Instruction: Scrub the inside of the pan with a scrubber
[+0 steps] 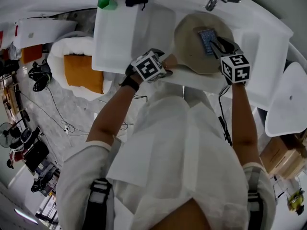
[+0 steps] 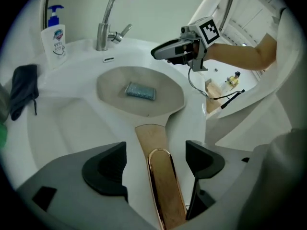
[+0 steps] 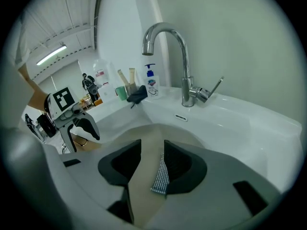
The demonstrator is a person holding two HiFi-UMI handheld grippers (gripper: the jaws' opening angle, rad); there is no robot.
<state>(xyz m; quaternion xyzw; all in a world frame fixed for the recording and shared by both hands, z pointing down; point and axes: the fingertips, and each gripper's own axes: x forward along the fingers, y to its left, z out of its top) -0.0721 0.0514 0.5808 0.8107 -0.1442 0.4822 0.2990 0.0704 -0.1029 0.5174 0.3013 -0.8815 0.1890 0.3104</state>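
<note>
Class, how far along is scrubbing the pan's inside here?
Done: the pan sits in the sink with the scrubber lying inside it. In hand: the left gripper is open astride the handle; the right gripper is open over the scrubber, not gripping. Left: grip both, then all the scrubbing.
</note>
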